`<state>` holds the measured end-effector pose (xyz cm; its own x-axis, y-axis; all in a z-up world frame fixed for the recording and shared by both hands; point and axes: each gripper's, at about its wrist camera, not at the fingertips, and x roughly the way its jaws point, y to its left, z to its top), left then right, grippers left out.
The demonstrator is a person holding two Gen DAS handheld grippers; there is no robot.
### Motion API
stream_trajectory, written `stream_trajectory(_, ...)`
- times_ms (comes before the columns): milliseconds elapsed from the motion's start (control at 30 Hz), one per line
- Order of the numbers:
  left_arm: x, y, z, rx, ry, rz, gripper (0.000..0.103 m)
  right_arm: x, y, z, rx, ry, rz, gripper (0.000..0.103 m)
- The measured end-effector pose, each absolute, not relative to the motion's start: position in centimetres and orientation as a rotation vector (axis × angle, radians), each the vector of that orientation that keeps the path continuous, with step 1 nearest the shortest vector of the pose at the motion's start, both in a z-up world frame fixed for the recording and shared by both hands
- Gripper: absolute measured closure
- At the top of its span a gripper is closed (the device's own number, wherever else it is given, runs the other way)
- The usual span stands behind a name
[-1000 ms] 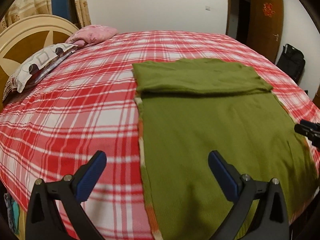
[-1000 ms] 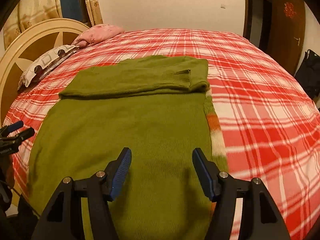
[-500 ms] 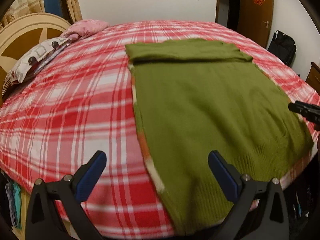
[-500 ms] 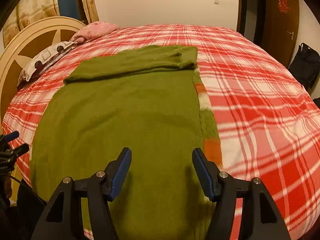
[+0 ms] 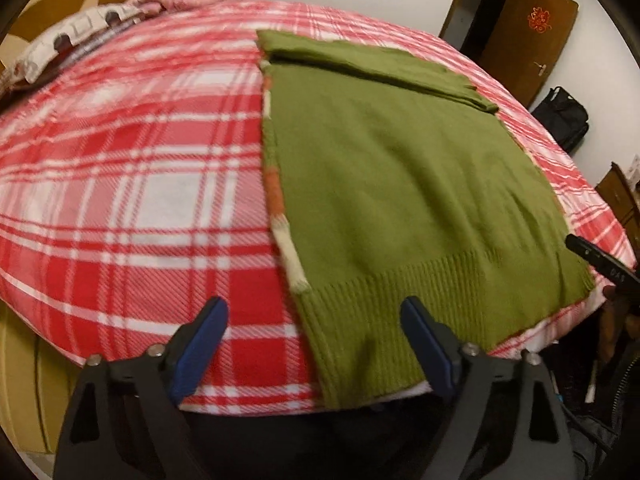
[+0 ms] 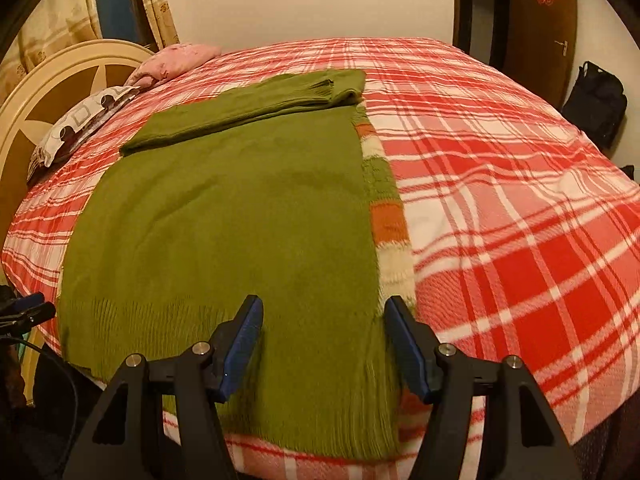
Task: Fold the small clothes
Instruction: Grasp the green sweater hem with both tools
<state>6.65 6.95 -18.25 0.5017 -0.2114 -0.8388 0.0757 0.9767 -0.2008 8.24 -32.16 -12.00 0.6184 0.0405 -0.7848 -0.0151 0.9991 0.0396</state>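
A green knitted sweater (image 5: 400, 184) lies flat on the bed, its far part folded over, with an orange and cream striped edge showing along one side; it also shows in the right wrist view (image 6: 232, 216). My left gripper (image 5: 314, 344) is open and empty, above the near left corner of the ribbed hem. My right gripper (image 6: 324, 344) is open and empty, above the near right corner of the hem. The right gripper's tip (image 5: 596, 260) shows at the right edge of the left wrist view, and the left gripper's tip (image 6: 28, 312) at the left edge of the right wrist view.
The bed has a red and white plaid blanket (image 6: 520, 208). A patterned pillow (image 6: 84, 120) and a pink pillow (image 6: 180, 60) lie by the cream headboard (image 6: 48, 92). A black bag (image 6: 596, 100) stands by the brown door (image 5: 524, 36).
Both grippers have drawn back toward the near edge of the bed, from over the sweater's middle to its ribbed hem. Both stayed open. The sweater has not moved.
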Motion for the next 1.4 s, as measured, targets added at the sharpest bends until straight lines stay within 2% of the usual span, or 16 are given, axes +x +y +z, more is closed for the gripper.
stream_trajectory(67, 6.7, 6.9, -18.8, -0.168, 1.061, -0.194, 0.033, 7.8, -32.2, -12.2, 0.029, 0.904, 0.028, 0.039)
stream_trajectory(100, 6.5, 6.9, -19.0, -0.177, 1.072, -0.202, 0.035, 7.6, -32.2, -12.3, 0.025, 0.904, 0.027, 0.039)
stream_trajectory(433, 6.1, 5.9, -20.0, -0.201, 1.13, -0.25, 0.038, 6.5, -32.1, -12.3, 0.011, 0.904, 0.032, 0.039)
stream_trajectory(567, 5.9, 5.2, -20.0, -0.191, 1.136, -0.289, 0.059, 5.8, -32.3, -12.1, 0.025, 0.906, 0.035, 0.039)
stream_trajectory(633, 6.0, 5.2, -20.1, -0.191, 1.141, -0.287, 0.061, 5.2, -32.6, -12.0, 0.039, 0.907, 0.04, 0.039)
stream_trajectory(733, 6.1, 5.4, -20.1, -0.194, 1.143, -0.275, 0.071, 4.6, -32.8, -12.0, 0.041, 0.912, 0.031, 0.039)
stream_trajectory(967, 5.8, 6.0, -20.1, -0.219, 1.138, -0.304, 0.071, 3.4, -34.5, -11.9, 0.105, 0.917, 0.028, 0.039)
stream_trajectory(1000, 5.8, 6.2, -20.1, -0.226, 1.137, -0.305, 0.074, 3.4, -34.6, -11.9, 0.109, 0.917, 0.028, 0.039)
stream_trajectory(1033, 5.7, 6.4, -20.1, -0.236, 1.132, -0.31, 0.086, 3.4, -34.6, -12.0, 0.113, 0.919, 0.028, 0.039)
stream_trajectory(1100, 5.6, 6.9, -19.9, -0.253, 1.124, -0.33, 0.088, 3.4, -34.5, -12.0, 0.108, 0.922, 0.033, 0.041)
stream_trajectory(1200, 5.6, 6.8, -20.0, -0.272, 1.12, -0.353, 0.089, 3.4, -34.0, -12.2, 0.104, 0.927, 0.07, 0.054)
stream_trajectory(1267, 5.7, 7.2, -20.3, -0.296, 1.12, -0.362, 0.089, 3.7, -34.0, -12.5, 0.11, 0.935, 0.07, 0.067)
stream_trajectory(1300, 5.6, 7.3, -20.4, -0.306, 1.124, -0.362, 0.089, 3.8, -34.1, -12.5, 0.109, 0.938, 0.061, 0.07)
stream_trajectory(1367, 5.6, 7.9, -20.5, -0.328, 1.127, -0.371, 0.089, 3.9, -34.5, -12.6, 0.129, 0.942, 0.06, 0.083)
stream_trajectory(1400, 5.5, 8.0, -20.5, -0.334, 1.128, -0.372, 0.089, 3.9, -34.7, -12.6, 0.142, 0.944, 0.064, 0.086)
